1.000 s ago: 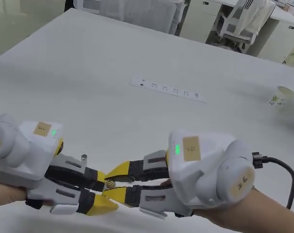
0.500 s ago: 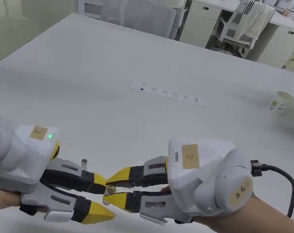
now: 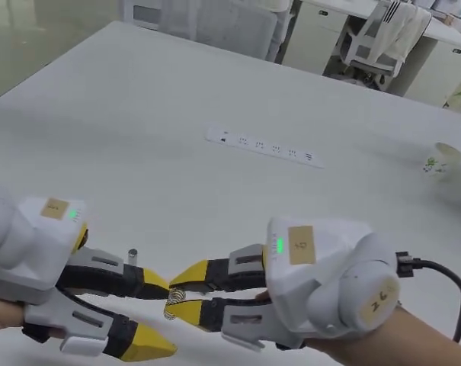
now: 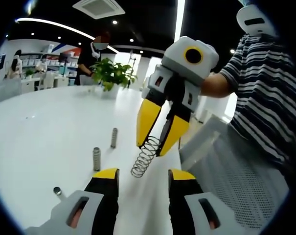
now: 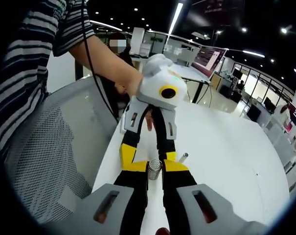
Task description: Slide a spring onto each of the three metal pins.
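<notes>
Now the left gripper [image 3: 168, 316] has let go. A second ago its yellow tips sat closer together about the coil, meeting the other tool's tips. At this moment its jaws stand wide apart and drawn back a little. The right gripper [image 3: 171, 300] alone pinches the spring [image 3: 174, 297] by one end between its tips. I read this as a hand-over completed: the spring can be carried on one tool while the other is free to steady or guide.

From the left gripper view the spring [image 4: 146, 157] is a slim, open-wound steel coil. It hangs slantwise from the pinching tips with a slight curve, so it looks soft and easily bent.

It is held near the bare pin [image 3: 132, 255], on the person's side of it and not yet over it. That pin stands on the white surface [image 3: 215, 91], just beside the left gripper's upper jaw. Beyond the bare pin, the middle pin [image 4: 96, 158] and the far pin [image 4: 114, 137] look ribbed, perhaps already wearing coils. They are too small to be sure.
</notes>
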`<state>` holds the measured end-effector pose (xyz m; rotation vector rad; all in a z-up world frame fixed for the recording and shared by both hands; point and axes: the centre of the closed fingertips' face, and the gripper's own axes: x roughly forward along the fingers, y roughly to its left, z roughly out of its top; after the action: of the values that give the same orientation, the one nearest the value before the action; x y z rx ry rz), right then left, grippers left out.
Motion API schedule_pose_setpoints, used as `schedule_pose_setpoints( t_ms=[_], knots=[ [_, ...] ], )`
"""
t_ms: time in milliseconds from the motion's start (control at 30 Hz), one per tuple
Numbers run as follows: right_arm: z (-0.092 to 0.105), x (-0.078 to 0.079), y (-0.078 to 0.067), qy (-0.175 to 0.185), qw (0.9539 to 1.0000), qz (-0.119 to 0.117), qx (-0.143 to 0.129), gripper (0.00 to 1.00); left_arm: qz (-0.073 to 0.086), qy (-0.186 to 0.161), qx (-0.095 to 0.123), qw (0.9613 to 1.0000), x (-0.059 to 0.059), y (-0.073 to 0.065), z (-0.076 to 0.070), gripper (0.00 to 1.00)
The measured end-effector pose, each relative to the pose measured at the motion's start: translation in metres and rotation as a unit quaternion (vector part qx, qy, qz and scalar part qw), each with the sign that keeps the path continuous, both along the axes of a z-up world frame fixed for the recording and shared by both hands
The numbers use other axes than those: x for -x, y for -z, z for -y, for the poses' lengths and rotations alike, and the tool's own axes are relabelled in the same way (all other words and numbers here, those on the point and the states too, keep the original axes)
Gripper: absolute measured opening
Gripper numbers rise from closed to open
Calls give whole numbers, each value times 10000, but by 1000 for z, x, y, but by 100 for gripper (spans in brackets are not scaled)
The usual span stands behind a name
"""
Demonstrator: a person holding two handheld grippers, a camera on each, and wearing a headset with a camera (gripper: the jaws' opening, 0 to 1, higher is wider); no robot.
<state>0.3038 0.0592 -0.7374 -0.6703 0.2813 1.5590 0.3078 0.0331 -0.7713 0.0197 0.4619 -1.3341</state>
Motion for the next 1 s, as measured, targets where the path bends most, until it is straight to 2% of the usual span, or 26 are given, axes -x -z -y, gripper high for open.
schedule_pose_setpoints(
  t_ms=[433,600,733,833,1000],
  knots=[
    [2,-4,2,90,10000,38,2,7,-107,-105,48,9999,5,-2,-14,45],
    [2,-7,4,126,9999,52,25,7,-148,-265,20,9995,7,0,-27,51],
    [3,-8,5,135,9999,54,43,7,-130,-432,31,9990,7,-1,-38,62],
    [3,-9,6,138,9999,55,47,7,-168,-576,17,9982,7,1,-49,65],
    [1,-10,7,160,9999,42,49,7,-117,-816,53,9966,3,-2,-62,72]
  ],
)
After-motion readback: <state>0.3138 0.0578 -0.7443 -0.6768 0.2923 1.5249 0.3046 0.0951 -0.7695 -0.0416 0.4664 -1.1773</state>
